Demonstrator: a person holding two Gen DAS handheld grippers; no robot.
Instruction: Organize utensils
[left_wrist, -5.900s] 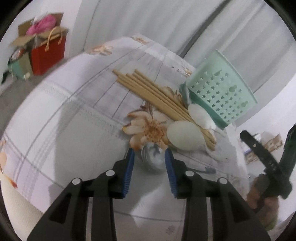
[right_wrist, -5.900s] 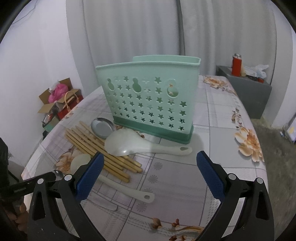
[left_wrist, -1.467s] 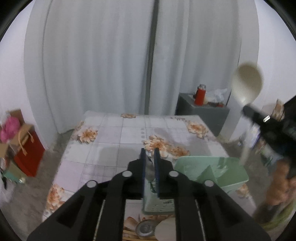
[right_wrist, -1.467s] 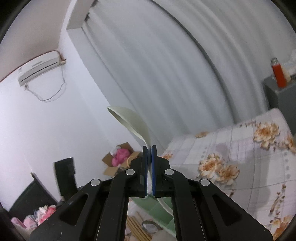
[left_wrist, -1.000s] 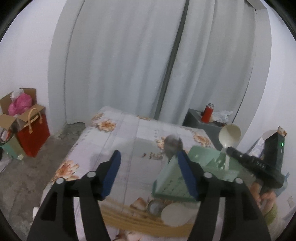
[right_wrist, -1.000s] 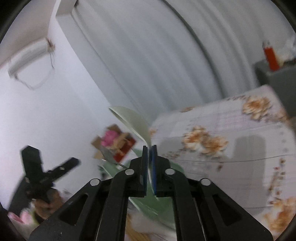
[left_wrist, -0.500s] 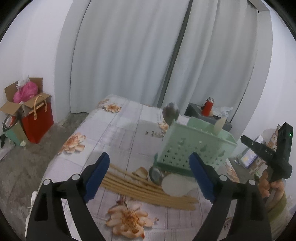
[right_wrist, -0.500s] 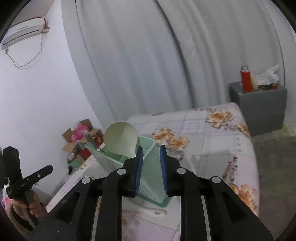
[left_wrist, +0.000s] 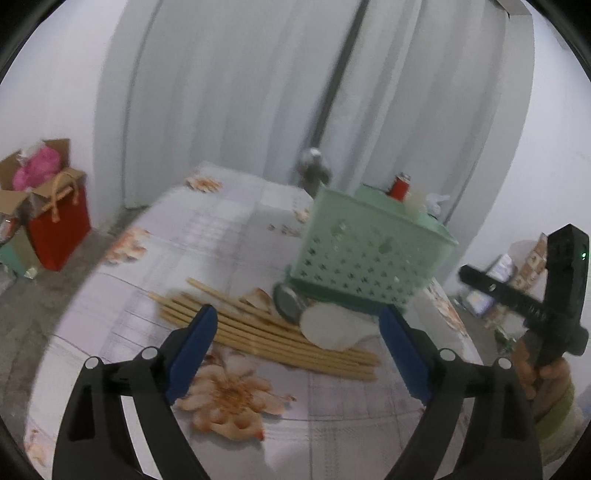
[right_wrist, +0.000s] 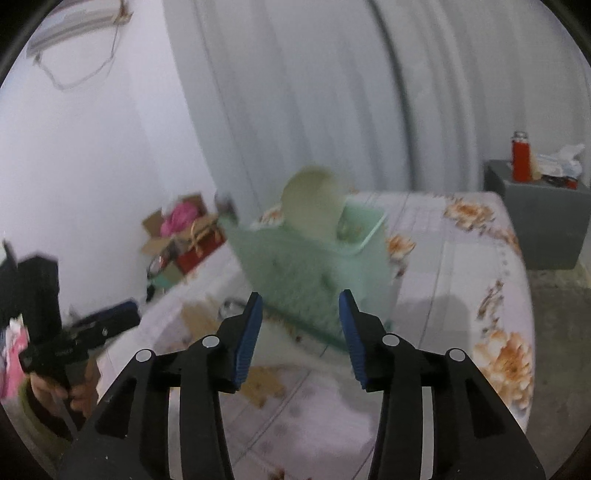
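Blue-padded jaws of the left gripper (left_wrist: 295, 343) are spread wide and empty; those of the right gripper (right_wrist: 300, 325) are opening, now empty too. Both have just let go: the metal spoon (left_wrist: 314, 170) and cream ladle (right_wrist: 314, 203) now stand in the green holder (left_wrist: 369, 254) at mid-table. Chopsticks (left_wrist: 266, 328), another spoon (left_wrist: 288, 303) and a white paddle (left_wrist: 328, 328) remain in front of it on the floral tablecloth (left_wrist: 229, 236).
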